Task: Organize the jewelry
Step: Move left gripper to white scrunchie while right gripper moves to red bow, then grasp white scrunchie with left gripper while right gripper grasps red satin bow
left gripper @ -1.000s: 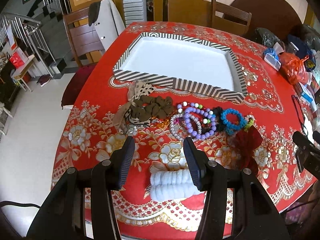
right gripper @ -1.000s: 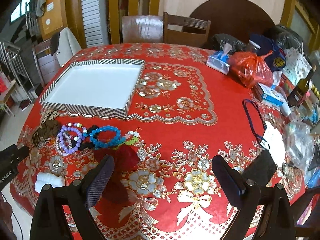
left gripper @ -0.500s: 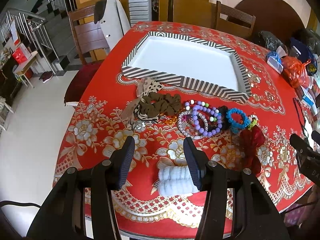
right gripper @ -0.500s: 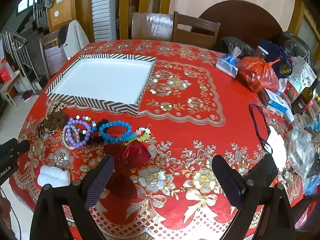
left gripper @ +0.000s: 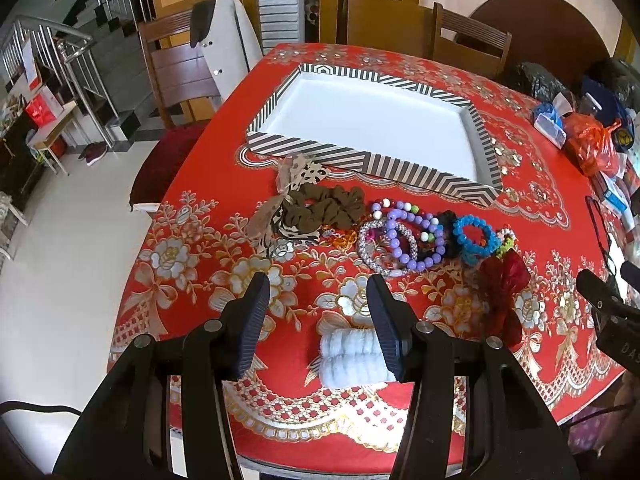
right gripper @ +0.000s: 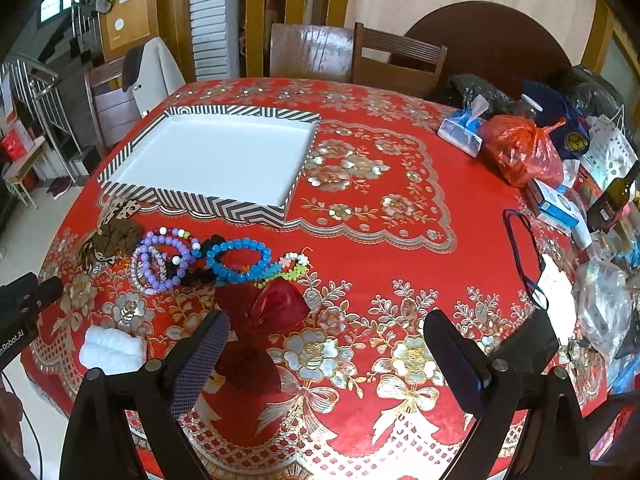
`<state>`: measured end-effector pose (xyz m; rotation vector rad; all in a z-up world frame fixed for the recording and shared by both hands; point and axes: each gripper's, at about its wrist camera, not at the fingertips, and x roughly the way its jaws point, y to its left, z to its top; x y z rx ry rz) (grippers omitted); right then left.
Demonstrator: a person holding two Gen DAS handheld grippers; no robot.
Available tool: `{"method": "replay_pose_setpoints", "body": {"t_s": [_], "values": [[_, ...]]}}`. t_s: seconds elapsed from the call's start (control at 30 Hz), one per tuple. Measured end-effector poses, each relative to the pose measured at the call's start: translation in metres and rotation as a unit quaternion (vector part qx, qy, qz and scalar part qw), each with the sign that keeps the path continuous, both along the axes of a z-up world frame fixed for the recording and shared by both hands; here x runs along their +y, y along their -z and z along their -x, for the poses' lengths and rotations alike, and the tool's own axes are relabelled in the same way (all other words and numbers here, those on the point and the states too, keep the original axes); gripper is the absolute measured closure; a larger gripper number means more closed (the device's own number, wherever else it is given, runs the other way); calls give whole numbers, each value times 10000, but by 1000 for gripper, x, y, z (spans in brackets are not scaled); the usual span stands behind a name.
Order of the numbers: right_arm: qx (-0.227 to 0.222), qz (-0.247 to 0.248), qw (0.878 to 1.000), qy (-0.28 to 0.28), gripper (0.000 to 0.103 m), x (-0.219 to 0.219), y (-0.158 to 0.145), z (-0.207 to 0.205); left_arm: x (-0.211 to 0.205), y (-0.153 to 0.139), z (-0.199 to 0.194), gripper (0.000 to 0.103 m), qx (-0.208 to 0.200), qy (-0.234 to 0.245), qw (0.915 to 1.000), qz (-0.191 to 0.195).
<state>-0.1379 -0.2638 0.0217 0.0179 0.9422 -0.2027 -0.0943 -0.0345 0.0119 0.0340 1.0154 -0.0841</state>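
A striped tray (left gripper: 362, 162) with a white inside sits on the red table; it also shows in the right wrist view (right gripper: 200, 198). In front of it lie a brown scrunchie (left gripper: 324, 208), purple bead bracelets (left gripper: 412, 240), a blue bead bracelet (left gripper: 476, 238) (right gripper: 238, 260), a red bow (left gripper: 502, 280) (right gripper: 264, 312) and a white fluffy scrunchie (left gripper: 348, 354) (right gripper: 112, 350). My left gripper (left gripper: 318, 300) is open and empty, above the table's near edge by the white scrunchie. My right gripper (right gripper: 326, 340) is open wide and empty, just right of the red bow.
Bags, boxes and a bottle (right gripper: 612, 196) crowd the table's right side, with an orange bag (right gripper: 520, 154). Wooden chairs (right gripper: 396, 60) stand behind the table. A chair with a white jacket (left gripper: 224, 44) stands at the left. Floor and stairs lie to the left.
Both grippers have drawn back and risen a little from the table, so the tray and jewelry look smaller. Nothing was grasped or moved.
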Motion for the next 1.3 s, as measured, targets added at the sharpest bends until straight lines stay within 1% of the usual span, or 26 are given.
{"method": "replay_pose_setpoints", "body": {"t_s": [0.13, 0.23, 0.3, 0.5, 0.63, 0.77, 1.3], "values": [[-68, -264, 9996, -70, 6, -4, 0, 2, 3, -1, 1, 53, 57, 37, 9999, 91], [-206, -561, 9980, -197, 6, -9, 0, 6, 14, -2, 4, 53, 166, 40, 9992, 359], [-204, -749, 9965, -308, 6, -10, 2, 8, 20, -1, 7, 53, 253, 66, 9983, 526], [-203, -1071, 9922, -603, 6, -6, 11, 14, 26, 7, 16, 51, 452, 155, 9973, 554], [-171, -1088, 9915, -695, 6, -2, 14, 15, 26, 13, 20, 51, 552, 163, 9969, 528], [-114, -1111, 9908, -765, 6, -1, 14, 11, 22, 15, 21, 51, 568, 206, 9969, 508], [-20, -1266, 9887, -804, 6, -3, 18, 9, 16, 21, 22, 51, 675, 211, 9965, 456]]}}
